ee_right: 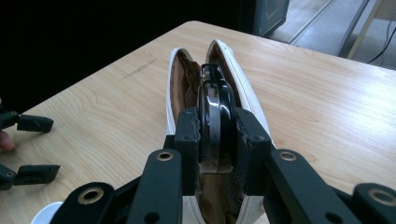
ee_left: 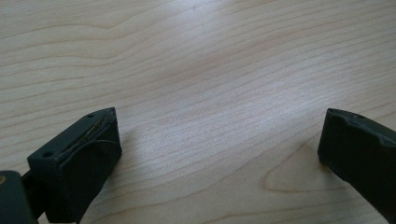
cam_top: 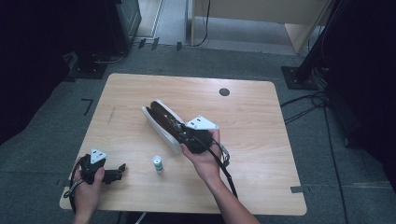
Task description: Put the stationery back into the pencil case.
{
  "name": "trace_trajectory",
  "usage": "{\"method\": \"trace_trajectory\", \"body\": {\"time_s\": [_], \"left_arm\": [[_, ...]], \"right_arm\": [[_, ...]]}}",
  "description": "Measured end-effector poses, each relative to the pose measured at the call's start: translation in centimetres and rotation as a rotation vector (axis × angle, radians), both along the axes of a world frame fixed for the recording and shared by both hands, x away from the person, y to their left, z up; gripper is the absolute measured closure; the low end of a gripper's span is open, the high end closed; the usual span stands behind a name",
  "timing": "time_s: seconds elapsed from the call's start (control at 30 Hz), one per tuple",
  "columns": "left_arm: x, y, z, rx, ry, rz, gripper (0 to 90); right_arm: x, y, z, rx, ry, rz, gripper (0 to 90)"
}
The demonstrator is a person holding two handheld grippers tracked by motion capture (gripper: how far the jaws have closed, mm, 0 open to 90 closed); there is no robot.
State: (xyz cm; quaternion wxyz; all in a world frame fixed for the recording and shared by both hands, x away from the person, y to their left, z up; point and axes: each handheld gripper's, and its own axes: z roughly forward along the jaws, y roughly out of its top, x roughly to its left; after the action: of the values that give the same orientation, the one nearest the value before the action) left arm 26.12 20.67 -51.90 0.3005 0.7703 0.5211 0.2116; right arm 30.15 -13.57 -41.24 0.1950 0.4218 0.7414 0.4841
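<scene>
Folded glasses (ee_right: 215, 112) clamped between right tool (ee_right: 217, 135)

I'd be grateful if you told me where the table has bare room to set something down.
The table is bare along its far edge around the dark round hole, and down its right side. The near middle is crowded: white case, right gripper clamping folded glasses, small bottle, left gripper.

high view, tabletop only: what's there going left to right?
Left gripper → small white bottle → open white case → right gripper, shut on a dark object in the case → round hole in the table.
</scene>
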Motion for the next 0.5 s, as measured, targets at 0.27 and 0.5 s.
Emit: {"method": "trace_trajectory", "body": {"time_s": [0.27, 0.5], "left_arm": [[0.0, 0.0, 0.0, 0.003, 0.001, -0.004, 0.0], [0.0, 0.0, 0.0, 0.001, 0.003, -0.006, 0.0]], "right_arm": [[0.8, 1.1, 0.1, -0.032, 0.005, 0.024, 74.0], [1.8, 2.2, 0.0, -0.072, 0.001, 0.027, 73.2]]}}
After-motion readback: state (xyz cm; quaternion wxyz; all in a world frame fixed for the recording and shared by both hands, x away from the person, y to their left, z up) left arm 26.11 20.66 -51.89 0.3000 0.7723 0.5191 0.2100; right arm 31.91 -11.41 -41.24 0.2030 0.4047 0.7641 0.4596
